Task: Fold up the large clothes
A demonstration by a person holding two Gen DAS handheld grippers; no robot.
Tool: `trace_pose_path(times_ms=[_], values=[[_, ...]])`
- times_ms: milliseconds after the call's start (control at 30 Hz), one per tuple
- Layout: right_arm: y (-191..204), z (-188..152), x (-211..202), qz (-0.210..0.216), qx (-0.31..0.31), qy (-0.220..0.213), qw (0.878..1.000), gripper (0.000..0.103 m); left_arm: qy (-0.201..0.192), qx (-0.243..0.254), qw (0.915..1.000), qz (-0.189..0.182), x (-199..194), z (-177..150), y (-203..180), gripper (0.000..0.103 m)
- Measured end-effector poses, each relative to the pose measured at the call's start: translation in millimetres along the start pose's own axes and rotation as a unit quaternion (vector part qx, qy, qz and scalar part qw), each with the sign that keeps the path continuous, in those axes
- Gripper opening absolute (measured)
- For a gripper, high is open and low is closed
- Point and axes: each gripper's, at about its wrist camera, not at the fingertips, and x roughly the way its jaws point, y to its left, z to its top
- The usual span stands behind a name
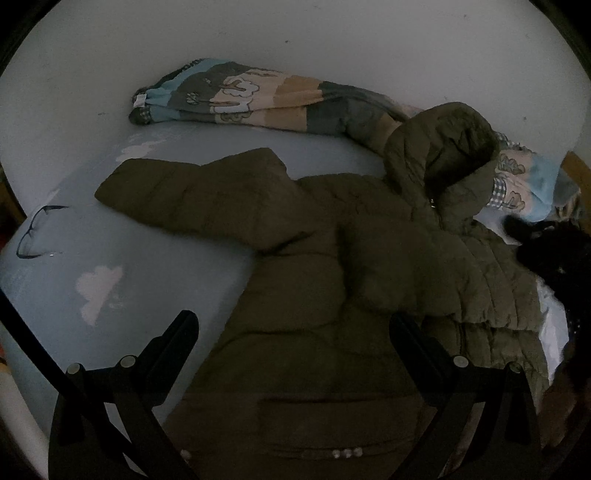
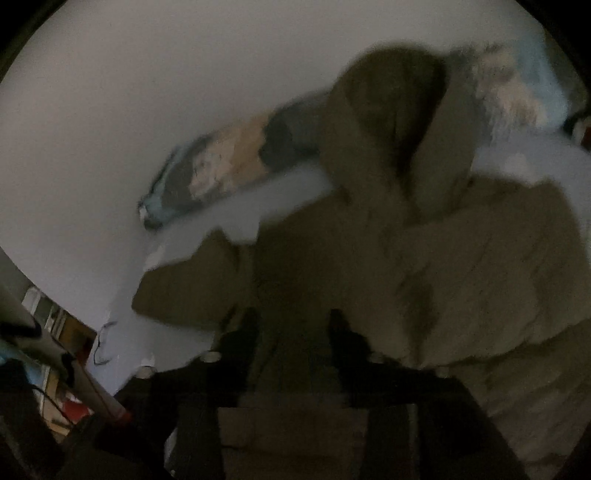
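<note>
- Your left gripper (image 1: 293,332) has its jaws apart above the olive jacket (image 1: 314,258) on the bed (image 1: 155,229)
- Your right gripper (image 2: 293,328) jaws are parted, with jacket fabric between them, unpressed

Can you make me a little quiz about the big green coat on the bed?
1. True or false: the green coat has a hood.
2. What lies on the blue sheet left of the coat? A) eyeglasses B) a shoe C) a book
3. Fill in: the rolled patchwork blanket lies along the white ____.

Key: 1 true; 2 A; 3 wall.
</note>
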Motion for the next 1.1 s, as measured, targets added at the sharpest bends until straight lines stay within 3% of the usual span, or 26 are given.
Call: trace_pose_path(times_ms=[33,133,300,400,467,500,633,700,800,933,1100], values=[[-8,6,-13,-0.014,0.002,-0.018,1.0,0.058,0.001,0.0,1.0,0.0,1,0,-2,0.103],[-41,19,-33,-0.063,0.012,-0.038,0.997,0.058,0.003,0.004,1.0,0.004,4,-1,-6,0.103],[-127,24,-26,-0.244,0.03,-0.017,0.969,0.058,0.015,0.01,0.9998,0.007,12,-3,-13,0.103],[-177,15,-5,-0.271,0.066,0.033,0.96,0.058,0.02,0.021,0.9995,0.013,17,-4,-21,0.103],[-205,2,19,-0.255,0.098,0.091,0.958,0.059,0.022,0.027,0.9993,0.014,20,-6,-23,0.103],[-211,-3,22,-0.243,0.105,0.092,0.96,0.059,0.022,0.027,0.9993,0.016,20,-6,-23,0.103],[-198,4,6,-0.263,0.102,0.071,0.957,0.059,0.022,0.019,0.9995,0.015,18,-7,-21,0.103],[-170,7,-9,-0.243,0.086,0.028,0.966,0.059,0.021,0.015,0.9996,0.013,17,-7,-18,0.103],[-127,4,-13,-0.203,0.057,0.011,0.978,0.059,0.018,0.013,0.9996,0.016,15,-7,-15,0.103],[-67,-8,16,-0.161,0.005,0.03,0.987,0.06,0.017,0.004,0.9997,0.018,14,-5,-6,0.103],[-41,-32,70,-0.186,-0.016,0.099,0.978,0.064,0.019,-0.012,0.9997,0.007,10,2,8,0.103]])
